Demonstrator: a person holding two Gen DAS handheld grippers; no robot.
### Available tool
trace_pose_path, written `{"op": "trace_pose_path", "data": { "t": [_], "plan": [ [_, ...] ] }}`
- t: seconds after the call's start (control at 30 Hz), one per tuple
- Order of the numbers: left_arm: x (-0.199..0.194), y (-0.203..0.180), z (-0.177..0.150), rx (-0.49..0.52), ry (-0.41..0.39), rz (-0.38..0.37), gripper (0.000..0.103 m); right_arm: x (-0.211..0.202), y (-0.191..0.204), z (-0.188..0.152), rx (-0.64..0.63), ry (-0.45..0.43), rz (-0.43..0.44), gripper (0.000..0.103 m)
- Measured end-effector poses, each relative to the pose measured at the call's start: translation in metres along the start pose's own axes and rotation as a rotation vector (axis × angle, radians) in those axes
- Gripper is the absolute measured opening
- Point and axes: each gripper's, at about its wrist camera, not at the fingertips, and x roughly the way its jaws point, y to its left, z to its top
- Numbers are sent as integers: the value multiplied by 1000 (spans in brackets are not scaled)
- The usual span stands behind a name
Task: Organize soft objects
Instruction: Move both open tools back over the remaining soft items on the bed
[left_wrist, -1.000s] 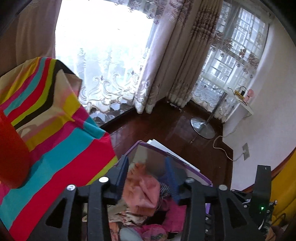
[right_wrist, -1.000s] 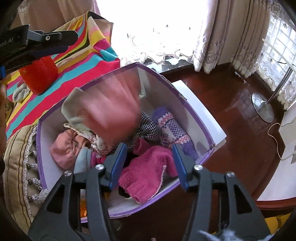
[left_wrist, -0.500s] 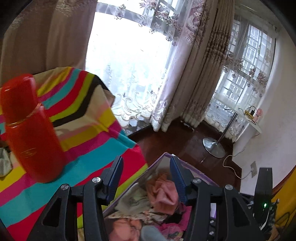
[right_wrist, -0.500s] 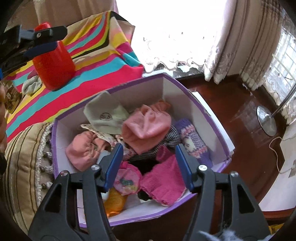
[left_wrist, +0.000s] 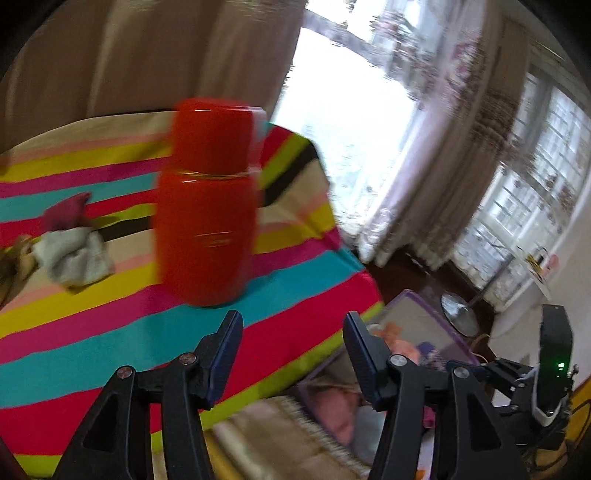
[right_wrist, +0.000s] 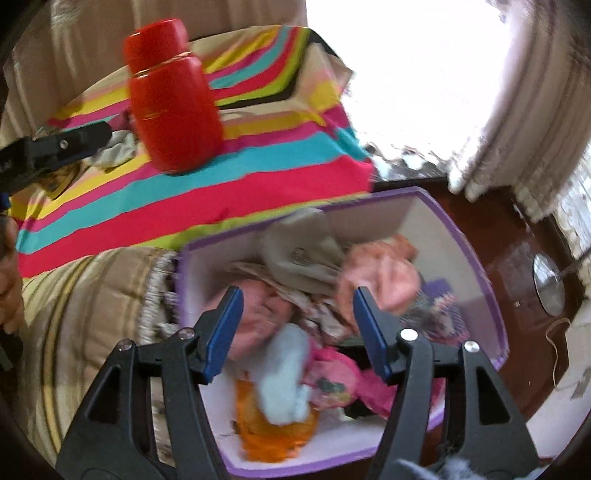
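A purple-rimmed box holds several soft items: a pink hat, a beige cap, a pale blue piece and an orange one. My right gripper is open and empty just above the box. My left gripper is open and empty over the striped cloth; the box lies low to its right. A grey-white soft item and a dark pink one lie on the cloth at the left.
A red flask stands on the striped cloth, also in the right wrist view. A beige fringed cushion lies left of the box. Curtains and a lamp base stand beyond on the dark floor.
The pink hat has dropped into the box. My left gripper has swung left, away from the box and over the striped cloth. My right gripper has moved lower over the box.
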Motion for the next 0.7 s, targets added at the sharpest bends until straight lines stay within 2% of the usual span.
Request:
{"op": "trace_pose_path", "data": {
  "t": [0.17, 0.43, 0.7],
  "plan": [
    [-18, 47, -8, -71, -21, 84, 57, 5, 45, 13, -77, -6, 72, 65],
    [-50, 146, -15, -296, -78, 233, 57, 16, 111, 34, -191, -10, 167, 65],
    [-69, 220, -16, -466, -144, 371, 57, 30, 173, 56, -304, -32, 236, 65]
  ]
}}
